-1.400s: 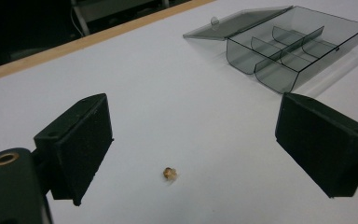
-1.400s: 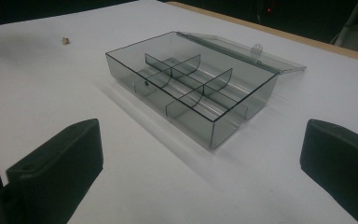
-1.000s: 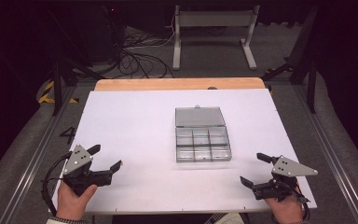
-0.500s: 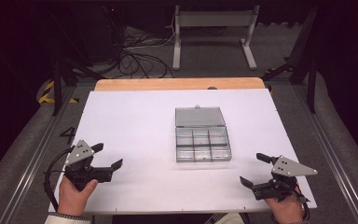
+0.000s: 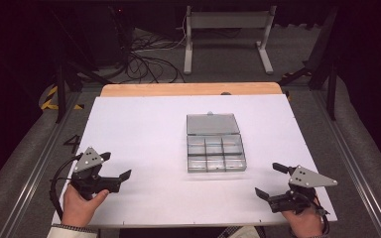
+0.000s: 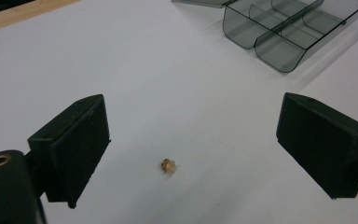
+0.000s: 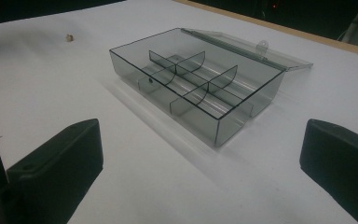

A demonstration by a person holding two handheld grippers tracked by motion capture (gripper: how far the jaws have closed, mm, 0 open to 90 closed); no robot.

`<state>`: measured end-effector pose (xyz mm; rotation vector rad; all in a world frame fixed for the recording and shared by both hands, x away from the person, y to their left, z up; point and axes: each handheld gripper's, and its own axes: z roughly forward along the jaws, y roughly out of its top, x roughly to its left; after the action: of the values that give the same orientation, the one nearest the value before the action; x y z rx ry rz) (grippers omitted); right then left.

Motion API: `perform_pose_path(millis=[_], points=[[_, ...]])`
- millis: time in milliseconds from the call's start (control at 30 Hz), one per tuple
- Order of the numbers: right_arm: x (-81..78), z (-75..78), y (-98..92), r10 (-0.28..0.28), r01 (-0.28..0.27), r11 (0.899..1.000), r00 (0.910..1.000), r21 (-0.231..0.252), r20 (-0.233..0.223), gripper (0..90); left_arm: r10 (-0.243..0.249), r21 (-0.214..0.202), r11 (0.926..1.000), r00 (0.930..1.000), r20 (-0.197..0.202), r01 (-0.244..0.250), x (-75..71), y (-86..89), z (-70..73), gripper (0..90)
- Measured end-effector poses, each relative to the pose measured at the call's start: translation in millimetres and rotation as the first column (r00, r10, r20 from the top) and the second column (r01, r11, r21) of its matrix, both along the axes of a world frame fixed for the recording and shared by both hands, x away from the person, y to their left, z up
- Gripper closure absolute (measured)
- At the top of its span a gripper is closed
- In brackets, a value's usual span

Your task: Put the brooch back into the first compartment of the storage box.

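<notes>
Brass nut (image 6: 168, 165) lies between left gripper (image 6: 193, 154) fingers (spread wide, untouched).

Your left gripper (image 5: 113, 165): jaws wide apart — held low at the near-left, pointing right.
Your right gripper (image 5: 271, 180): jaws spread wide — near-right, pointing left, hand (image 5: 305, 222) beneath it.

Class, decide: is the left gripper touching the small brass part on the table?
Apart. In the left gripper view the small brass part lies on bare white table between the left gripper's open jaws, clear of both.
</notes>
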<state>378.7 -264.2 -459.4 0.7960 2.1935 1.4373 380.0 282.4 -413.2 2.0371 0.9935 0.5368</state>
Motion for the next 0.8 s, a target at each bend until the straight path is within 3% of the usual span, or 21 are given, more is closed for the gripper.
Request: perform_pose_path(millis=[300,533,800], points=[[0.4,-0.1,0.2,0.003,-0.003,1.000,1.0000,0.001,-0.003,0.2,0.010,0.064,0.9979,0.9994,-0.035,-0.007,12.1,1.5,-8.0,17.6],[0.8,-0.4,0.3,0.006,-0.006,1.000,0.9999,0.005,-0.009,0.3,0.012,0.087,0.9962,0.9953,-0.096,-0.003,23.1,4.3,-16.4,20.7],[1.3,-0.8,0.6,0.007,-0.007,1.000,0.9999,0.007,-0.013,0.3,0.001,0.064,0.9979,0.9804,-0.197,0.011,34.5,4.7,-24.5,26.2]])
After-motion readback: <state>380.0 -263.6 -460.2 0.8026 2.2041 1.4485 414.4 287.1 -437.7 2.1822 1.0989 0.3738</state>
